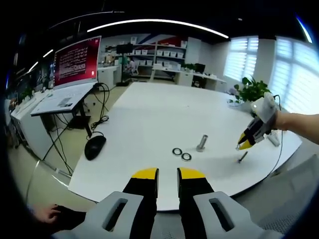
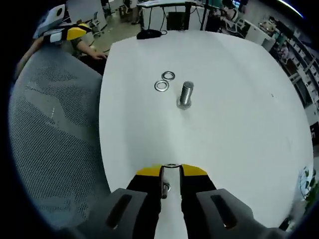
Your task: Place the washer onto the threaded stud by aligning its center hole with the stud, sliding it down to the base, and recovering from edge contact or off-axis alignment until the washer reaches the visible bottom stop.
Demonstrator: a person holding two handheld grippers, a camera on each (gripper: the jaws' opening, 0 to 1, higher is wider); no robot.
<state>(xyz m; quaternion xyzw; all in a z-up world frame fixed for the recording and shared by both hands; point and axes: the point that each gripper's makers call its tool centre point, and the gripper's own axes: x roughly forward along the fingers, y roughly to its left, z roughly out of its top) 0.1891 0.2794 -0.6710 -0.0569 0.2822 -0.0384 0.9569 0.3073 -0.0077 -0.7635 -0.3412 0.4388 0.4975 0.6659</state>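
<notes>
**Washer pinched, not yet over stud**

L gripper (image 1: 167,175): jaws slightly spread, nothing between, low at near table (image 1: 149,114) edge. Two spare washers (image 1: 181,154) lie flat just left of upright stud (image 1: 202,143). R gripper (image 2: 171,172): pinching a washer (image 2: 166,186) on edge, well short of stud. Next, judged: carry over stud, turn flat, centre hole on axis, lower.

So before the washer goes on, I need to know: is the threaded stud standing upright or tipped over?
Upright: the threaded stud stands on its wider base on the white table, beside two washers.
</notes>
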